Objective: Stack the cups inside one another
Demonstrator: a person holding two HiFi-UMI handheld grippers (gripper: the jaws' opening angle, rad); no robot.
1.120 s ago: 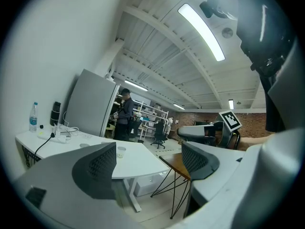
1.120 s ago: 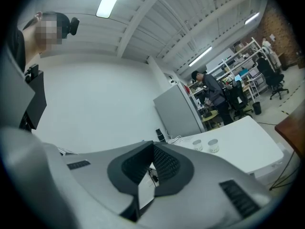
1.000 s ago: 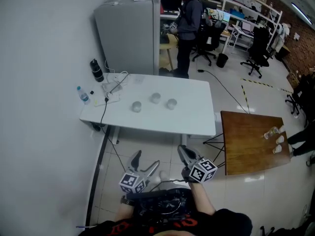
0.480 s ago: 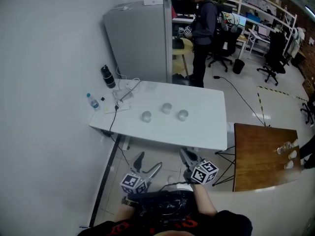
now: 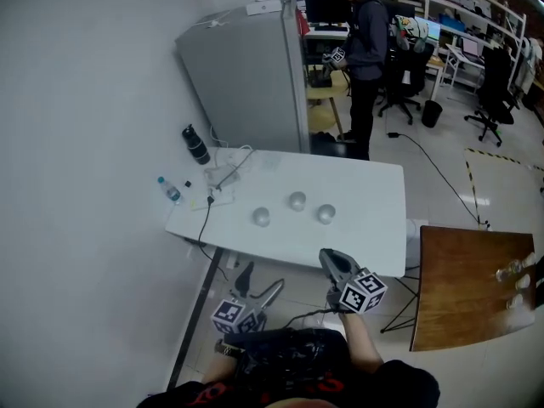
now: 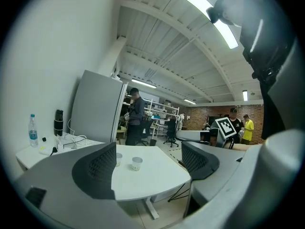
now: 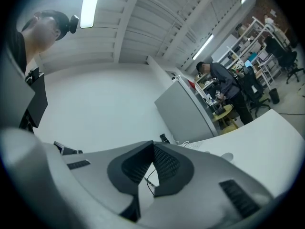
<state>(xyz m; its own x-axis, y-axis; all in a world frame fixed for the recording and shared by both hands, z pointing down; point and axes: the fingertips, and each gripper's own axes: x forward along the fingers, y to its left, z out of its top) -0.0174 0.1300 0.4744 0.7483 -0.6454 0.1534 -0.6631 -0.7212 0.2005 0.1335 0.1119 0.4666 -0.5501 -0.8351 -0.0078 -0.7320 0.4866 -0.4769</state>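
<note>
The three cups (image 5: 297,201) stand in a loose row on the white table (image 5: 365,202), at 12 o'clock from me and well apart from both grippers. Through my left gripper (image 6: 150,163), jaws spread wide with nothing between them, I make out only two. One stands clear in the gap, one is half covered by my pad at 9 o'clock, and the third is hidden. My right gripper (image 7: 152,163) has its pads pressed together, empty, and its own body blocks most of the tabletop.

At 3 o'clock a wooden table (image 5: 463,287) is cut off by the frame edge, and the small things on it are too blurred to name. At the white table's 10 o'clock corner sit a black bottle (image 5: 195,145), a water bottle (image 5: 169,189) and tangled cables (image 5: 225,172). Behind it rises a grey cabinet (image 5: 255,83), with a person (image 5: 365,49) standing beyond.
</note>
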